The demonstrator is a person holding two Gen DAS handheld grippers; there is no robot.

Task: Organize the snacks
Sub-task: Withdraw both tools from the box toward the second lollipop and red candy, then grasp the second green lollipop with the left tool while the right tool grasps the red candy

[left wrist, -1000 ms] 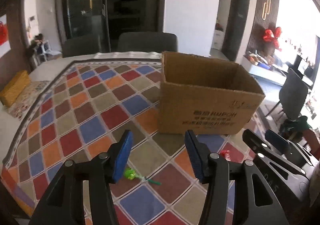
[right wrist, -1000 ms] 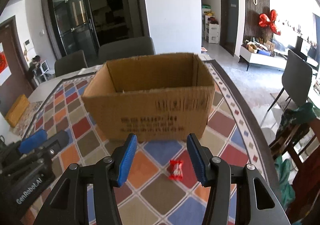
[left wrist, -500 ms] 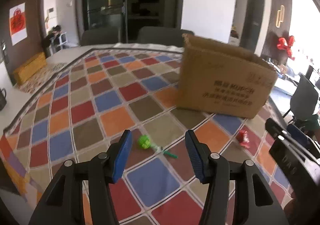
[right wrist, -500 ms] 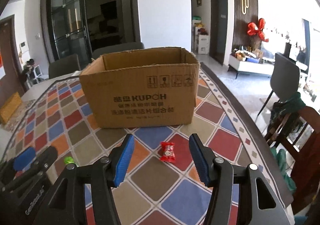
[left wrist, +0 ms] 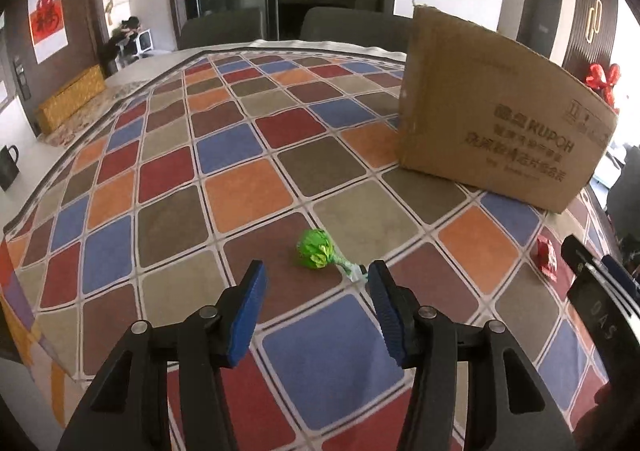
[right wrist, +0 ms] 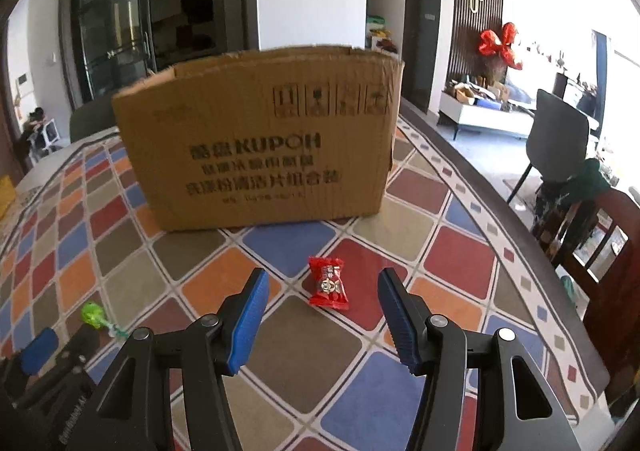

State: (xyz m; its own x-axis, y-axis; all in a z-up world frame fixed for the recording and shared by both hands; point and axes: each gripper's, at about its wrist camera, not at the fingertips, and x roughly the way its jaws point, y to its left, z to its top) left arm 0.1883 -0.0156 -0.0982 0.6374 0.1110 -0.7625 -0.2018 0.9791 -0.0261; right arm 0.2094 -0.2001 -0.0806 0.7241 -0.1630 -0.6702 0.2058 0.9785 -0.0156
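Left wrist view: left gripper (left wrist: 316, 277), jaws closing but empty, nears the green lollipop (left wrist: 315, 255); right gripper (right wrist: 320, 283), fingers apart, frames the red candy (right wrist: 328, 283). Next, probably pinch both, then box (right wrist: 260, 139).

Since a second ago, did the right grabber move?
Yes. The right grabber came down toward the table and closer to the red candy; the cardboard box now looms larger and its inside is hidden.
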